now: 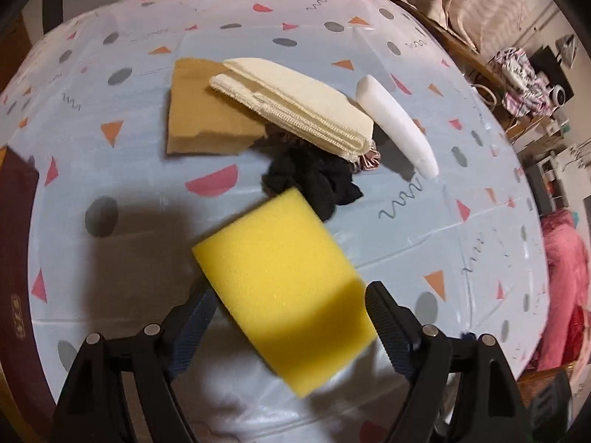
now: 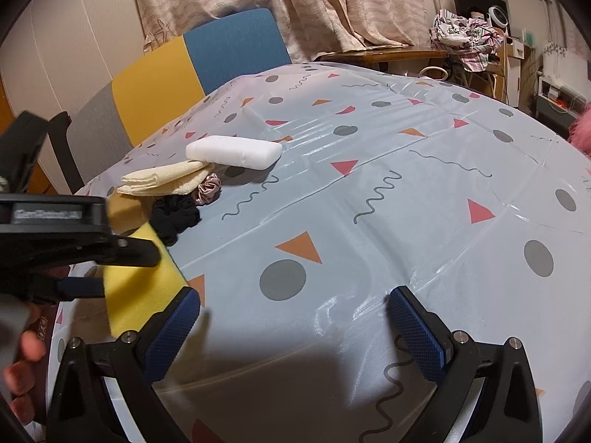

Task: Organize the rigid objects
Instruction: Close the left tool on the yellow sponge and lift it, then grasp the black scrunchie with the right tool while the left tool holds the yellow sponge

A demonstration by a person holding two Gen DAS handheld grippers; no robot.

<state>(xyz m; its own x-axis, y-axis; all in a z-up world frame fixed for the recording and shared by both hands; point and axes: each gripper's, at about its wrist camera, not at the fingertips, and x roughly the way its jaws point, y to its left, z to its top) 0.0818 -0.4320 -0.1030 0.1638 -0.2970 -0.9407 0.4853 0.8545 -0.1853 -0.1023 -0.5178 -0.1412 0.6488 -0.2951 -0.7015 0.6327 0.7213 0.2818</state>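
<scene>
Yellow sponge [image 1: 284, 280] between the spread jaws of the left gripper [image 1: 288, 317], lying tilted, near the table's near-left edge. Whether the pads touch it cannot be told for certain; a gap shows beside the right-hand pad, so probably released or about to be, jaws standing wide. No earlier view to compare.

Just beyond the sponge, toward the middle of the left side: a black scrunchie [image 1: 314, 184], a small pink scrunchie [image 1: 369, 158] peeking from under a folded cream cloth [image 1: 295, 110]. Under the cloth's far end, a flat brown cardboard piece [image 1: 199, 118]. Beside the cloth, a white foam block [image 1: 399, 129], touching or nearly touching it. Everything bunched in one cluster, likely a gathering spot, with the sponge brought to join it.

Right gripper [image 2: 295, 325] hovering over bare tablecloth [image 2: 406, 192] near the near edge, jaws spread, nothing between them, apparently waiting well clear of the pile.

Dark red thing [image 1: 14, 240] at the table's left edge, too cropped to identify. Fingers [image 2: 22, 361] of the person's hand visible low in the right wrist view.
</scene>
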